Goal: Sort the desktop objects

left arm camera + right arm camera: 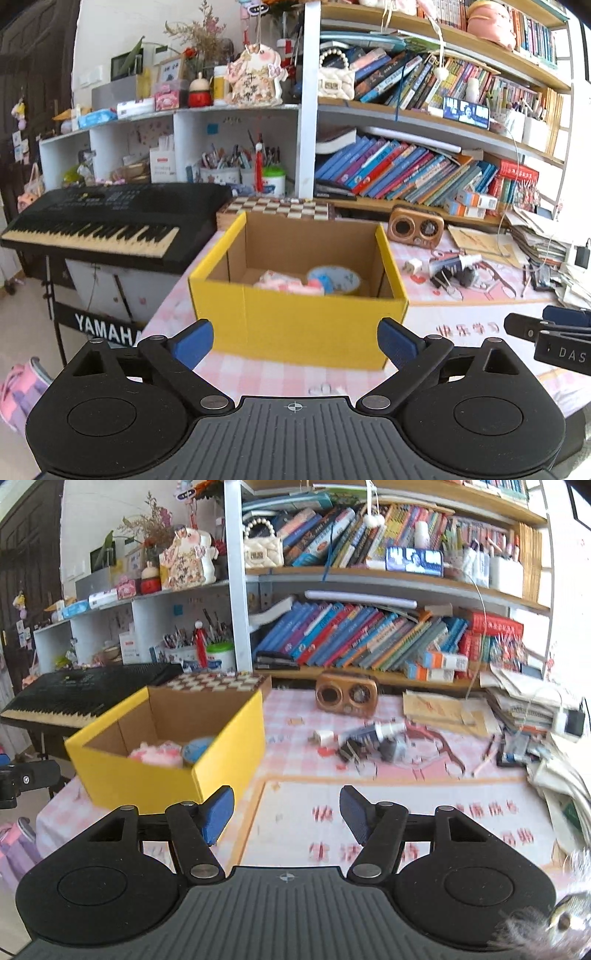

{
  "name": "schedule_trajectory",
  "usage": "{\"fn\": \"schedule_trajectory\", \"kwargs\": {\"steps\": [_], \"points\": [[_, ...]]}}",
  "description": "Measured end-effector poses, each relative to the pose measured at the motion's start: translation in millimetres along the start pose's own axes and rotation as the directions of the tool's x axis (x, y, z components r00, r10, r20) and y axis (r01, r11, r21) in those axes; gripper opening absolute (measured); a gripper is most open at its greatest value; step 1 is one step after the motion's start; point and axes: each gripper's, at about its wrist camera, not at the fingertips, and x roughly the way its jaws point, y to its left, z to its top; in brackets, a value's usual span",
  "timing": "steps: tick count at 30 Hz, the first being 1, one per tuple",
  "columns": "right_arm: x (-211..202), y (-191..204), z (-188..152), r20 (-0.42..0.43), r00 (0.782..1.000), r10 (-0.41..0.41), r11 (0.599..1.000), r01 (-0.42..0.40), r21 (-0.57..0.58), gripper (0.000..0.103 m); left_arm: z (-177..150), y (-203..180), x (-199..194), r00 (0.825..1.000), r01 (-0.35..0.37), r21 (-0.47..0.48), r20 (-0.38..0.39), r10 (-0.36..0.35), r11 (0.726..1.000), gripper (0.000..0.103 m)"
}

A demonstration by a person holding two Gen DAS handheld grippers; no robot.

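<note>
A yellow cardboard box (pixel 295 321) stands on the pink checked tablecloth, open at the top. Inside lie a pink-and-white soft item (pixel 284 282) and a round blue-and-white tin (pixel 334 278). My left gripper (pixel 295 341) hovers just in front of the box's near wall, open wide with nothing between its blue pads. In the right wrist view the box (pixel 155 775) sits to the left. My right gripper (pixel 286 814) hangs open and empty over a white mat with red characters (pixel 406 830). A clutter of small objects (pixel 369 742), among them a charger plug, a tube and binder clips, lies farther back.
A black keyboard (pixel 110 221) stands left of the table. A chessboard box (pixel 277 208) and a wooden speaker (pixel 415 223) sit behind the yellow box. Bookshelves (pixel 369 638) fill the back. Stacked papers (pixel 535 709) crowd the right edge. Something furry (pixel 561 923) shows at bottom right.
</note>
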Motion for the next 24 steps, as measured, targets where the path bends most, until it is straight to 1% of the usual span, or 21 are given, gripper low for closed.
{"fn": "schedule_trajectory", "kwargs": {"steps": [7, 14, 20, 24], "points": [[-16.4, 10.8, -27.8, -0.032, 0.999, 0.004, 1.000, -0.005, -0.021, 0.062, -19.1, -4.4, -11.8, 1.000, -0.003, 0.007, -0.023, 0.003, 1.000, 0.097], [-26.2, 18.0, -50.7, -0.084, 0.996, 0.011, 0.999, -0.015, -0.048, 0.064, -41.5, -11.0, -16.0, 0.998, 0.004, 0.004, -0.070, -0.004, 1.000, 0.097], [-30.5, 14.8, -57.5, -0.102, 0.995, -0.005, 0.999, 0.000, -0.044, 0.067, -55.9, -20.5, -14.1, 0.992, 0.035, 0.021, -0.123, -0.032, 0.999, 0.097], [-32.5, 9.5, -60.5, -0.112, 0.994, -0.019, 0.999, 0.015, -0.034, 0.067, -57.2, -24.2, -14.5, 0.991, 0.047, 0.028, -0.124, -0.043, 0.999, 0.097]]}}
